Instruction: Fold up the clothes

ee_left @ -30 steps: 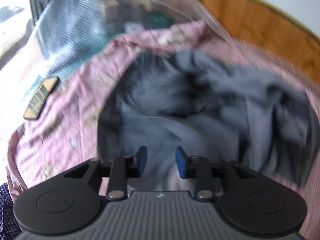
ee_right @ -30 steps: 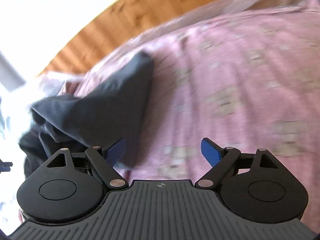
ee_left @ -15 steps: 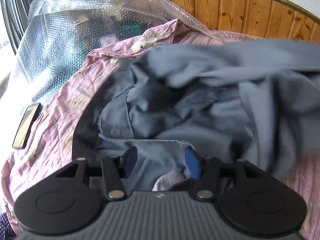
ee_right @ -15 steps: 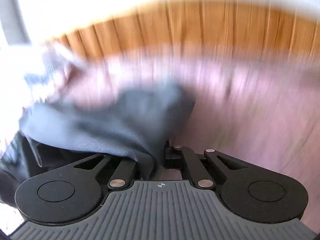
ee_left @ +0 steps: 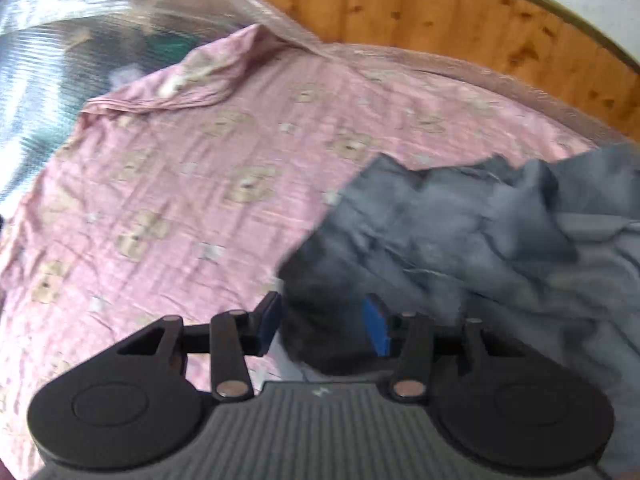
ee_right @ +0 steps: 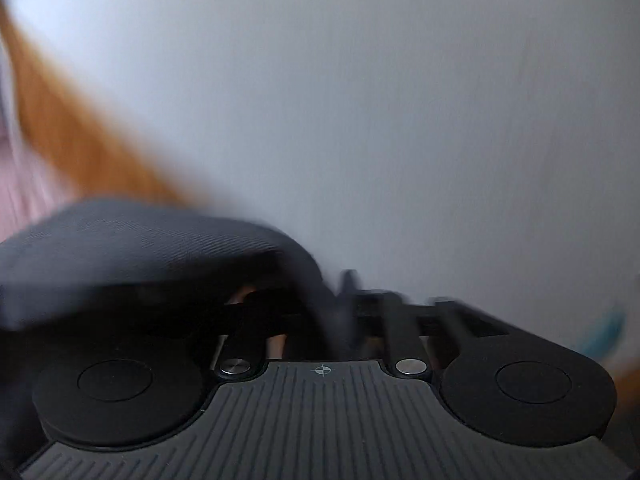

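A crumpled grey garment [ee_left: 460, 232] lies on the right half of a pink sheet with a bear print [ee_left: 180, 184]. My left gripper [ee_left: 322, 322] points down at the garment's near left corner. A dark wad of that cloth fills the gap between its blue pads, which press on it. The right wrist view is heavily blurred. There my right gripper [ee_right: 340, 304] carries a fold of the grey garment [ee_right: 140, 240], draped over its left finger and running down between the fingers. Its jaws are opening, and the pads are hidden by cloth.
A wooden headboard [ee_left: 440, 8] runs along the far side of the bed. Bubble wrap [ee_left: 60, 40] covers a heap at the far left. The right wrist view faces a pale wall [ee_right: 360, 80], with a strip of wood [ee_right: 60, 120] at its left.
The left gripper has swung left over the bed, so much bare pink sheet now shows, and it has taken a wad of the garment. The right gripper closed on the cloth and swung up toward the wall.
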A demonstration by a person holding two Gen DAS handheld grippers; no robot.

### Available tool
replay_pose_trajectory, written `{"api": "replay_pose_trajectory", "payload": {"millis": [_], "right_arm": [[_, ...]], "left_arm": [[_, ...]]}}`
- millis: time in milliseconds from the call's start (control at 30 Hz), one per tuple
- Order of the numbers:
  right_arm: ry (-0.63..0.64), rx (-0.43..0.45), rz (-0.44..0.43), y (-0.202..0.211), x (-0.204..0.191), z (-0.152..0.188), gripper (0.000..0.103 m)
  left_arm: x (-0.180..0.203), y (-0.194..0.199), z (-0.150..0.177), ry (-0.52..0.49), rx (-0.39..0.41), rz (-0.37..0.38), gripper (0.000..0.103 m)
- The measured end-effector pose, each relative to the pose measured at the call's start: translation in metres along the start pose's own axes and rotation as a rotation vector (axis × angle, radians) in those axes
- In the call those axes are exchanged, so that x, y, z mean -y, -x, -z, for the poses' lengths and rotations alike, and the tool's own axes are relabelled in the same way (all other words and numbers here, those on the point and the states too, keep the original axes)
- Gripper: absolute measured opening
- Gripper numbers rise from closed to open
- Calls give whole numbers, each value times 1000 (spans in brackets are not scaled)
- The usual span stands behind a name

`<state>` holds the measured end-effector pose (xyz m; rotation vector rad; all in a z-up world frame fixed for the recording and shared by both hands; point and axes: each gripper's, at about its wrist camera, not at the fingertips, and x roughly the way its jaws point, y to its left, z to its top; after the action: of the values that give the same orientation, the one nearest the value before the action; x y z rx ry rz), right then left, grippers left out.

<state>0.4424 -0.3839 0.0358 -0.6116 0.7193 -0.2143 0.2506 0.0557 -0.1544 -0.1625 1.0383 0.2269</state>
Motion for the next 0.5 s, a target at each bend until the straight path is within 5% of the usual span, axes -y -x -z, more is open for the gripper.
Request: {"api": "replay_pose_trajectory", "payload": {"millis": [33, 133, 267, 433, 467, 500], "right_arm": [[-55, -99, -33, -23, 0, 33, 31], [-311, -240, -167, -37, -4, 130, 55], [-573, -369, -297, -25, -26, 231, 58], [-806, -395, -437, -16, -49, 266, 74], [-810, -388, -458, -16, -53, 266, 79], [-807, -377, -466, -15, -56, 265, 83]], "left_arm": [[1, 4, -1, -1, 5, 31, 54], [10, 2, -15, -16, 21, 104, 71], [35, -30, -64, -44, 26, 153, 92], [84, -113, -120, -63, -112, 263, 100], [96, -129, -124, -66, -157, 291, 99], [106, -139, -124, -83, -184, 294, 88]]}}
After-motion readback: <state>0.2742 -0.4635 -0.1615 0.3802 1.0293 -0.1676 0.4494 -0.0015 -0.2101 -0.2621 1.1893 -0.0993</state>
